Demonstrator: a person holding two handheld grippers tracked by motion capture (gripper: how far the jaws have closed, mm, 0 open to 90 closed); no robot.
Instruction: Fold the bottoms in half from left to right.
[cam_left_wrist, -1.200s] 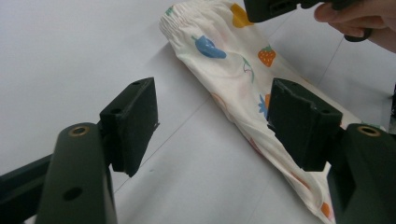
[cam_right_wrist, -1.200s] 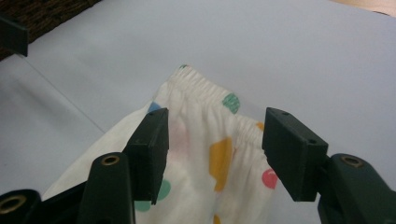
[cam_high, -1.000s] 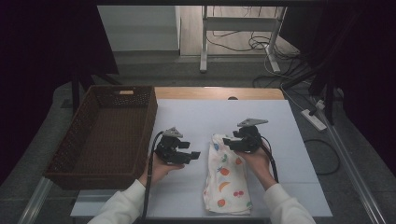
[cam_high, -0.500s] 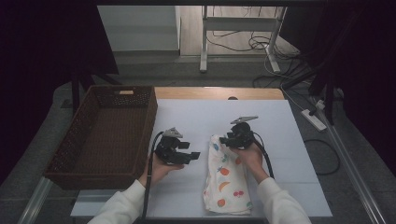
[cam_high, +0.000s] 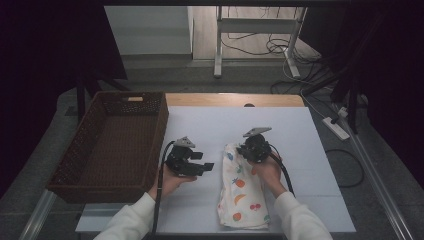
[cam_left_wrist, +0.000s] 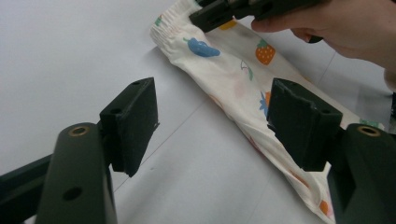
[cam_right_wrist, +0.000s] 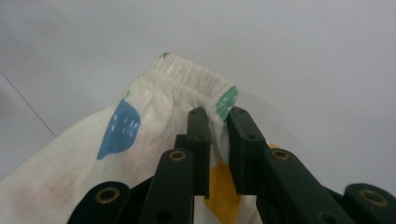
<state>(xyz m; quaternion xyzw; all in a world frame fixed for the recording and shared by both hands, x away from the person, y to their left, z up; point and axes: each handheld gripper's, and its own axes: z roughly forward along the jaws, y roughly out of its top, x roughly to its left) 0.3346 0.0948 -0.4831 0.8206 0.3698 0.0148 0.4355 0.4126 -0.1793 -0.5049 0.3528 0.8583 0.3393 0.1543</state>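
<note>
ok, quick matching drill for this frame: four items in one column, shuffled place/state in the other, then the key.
1. left gripper
2. right gripper
3. wicker basket
4. fruit-print cloth

A. lies flat on the white sheet
B. jaws wide apart, nothing between them
C. at the table's left edge
D. jaws just closing, pinching fabric near the elastic hem

Pairs: 1-B, 2-D, 3-C, 4-A

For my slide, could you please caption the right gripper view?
Right gripper fingers closing on the fruit-print cloth near its elastic hem.
</note>
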